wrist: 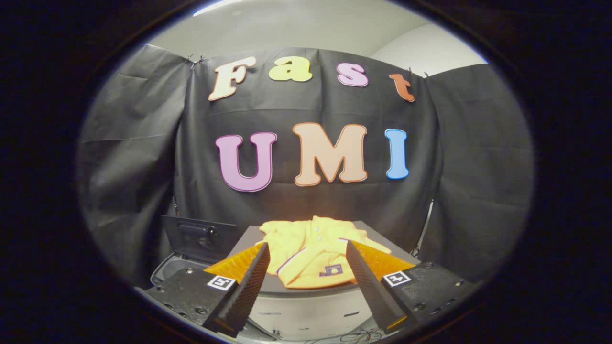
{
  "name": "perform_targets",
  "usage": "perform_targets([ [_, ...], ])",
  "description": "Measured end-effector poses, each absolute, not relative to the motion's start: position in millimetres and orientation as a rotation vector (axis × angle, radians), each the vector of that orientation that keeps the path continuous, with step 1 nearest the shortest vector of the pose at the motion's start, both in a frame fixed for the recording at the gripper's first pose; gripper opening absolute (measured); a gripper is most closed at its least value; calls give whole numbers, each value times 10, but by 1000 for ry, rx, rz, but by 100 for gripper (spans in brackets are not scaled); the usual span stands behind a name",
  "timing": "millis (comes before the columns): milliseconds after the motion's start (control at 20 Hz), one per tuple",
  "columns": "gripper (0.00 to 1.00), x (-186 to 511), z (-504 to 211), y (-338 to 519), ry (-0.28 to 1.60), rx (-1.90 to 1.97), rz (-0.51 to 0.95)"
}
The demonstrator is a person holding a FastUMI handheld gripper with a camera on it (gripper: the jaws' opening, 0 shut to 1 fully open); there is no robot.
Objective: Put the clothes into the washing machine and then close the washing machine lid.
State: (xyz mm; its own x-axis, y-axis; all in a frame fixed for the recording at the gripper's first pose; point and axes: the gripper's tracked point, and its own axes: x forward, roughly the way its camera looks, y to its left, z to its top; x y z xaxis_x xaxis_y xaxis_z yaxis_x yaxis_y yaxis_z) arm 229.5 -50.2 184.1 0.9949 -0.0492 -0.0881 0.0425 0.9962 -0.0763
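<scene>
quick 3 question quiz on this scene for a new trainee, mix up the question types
1. True or false: the tool is shut on the yellow shirt.
2. The washing machine lid is: A) raised open B) closed flat C) lying on the shirt.
3. Fill in: the shirt lies on a grey ____, ahead of the fingers.

Key: 1 false, the fingers are spread with the shirt seen between them, untouched. 2 A. 3 platform.

No words or numbers can be read. The yellow shirt (313, 255) carries a small dark patch (331, 271) near its front hem, its print too small to make out. Black-and-white square code markers (221, 282) sit either side of the shirt.
</scene>
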Motion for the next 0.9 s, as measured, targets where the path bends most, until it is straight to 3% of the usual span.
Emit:
perform_targets([
  [250, 97, 2999, 1576, -757, 223, -85, -115],
  [450, 96, 3441, 1095, -716, 367, -20, -89],
  [650, 97, 3809, 1004, -798, 394, -88, -139],
  [800, 97, 3803, 563, -865, 600, -185, -141],
  [900, 100, 3846, 573, -885, 607, -126, -121],
])
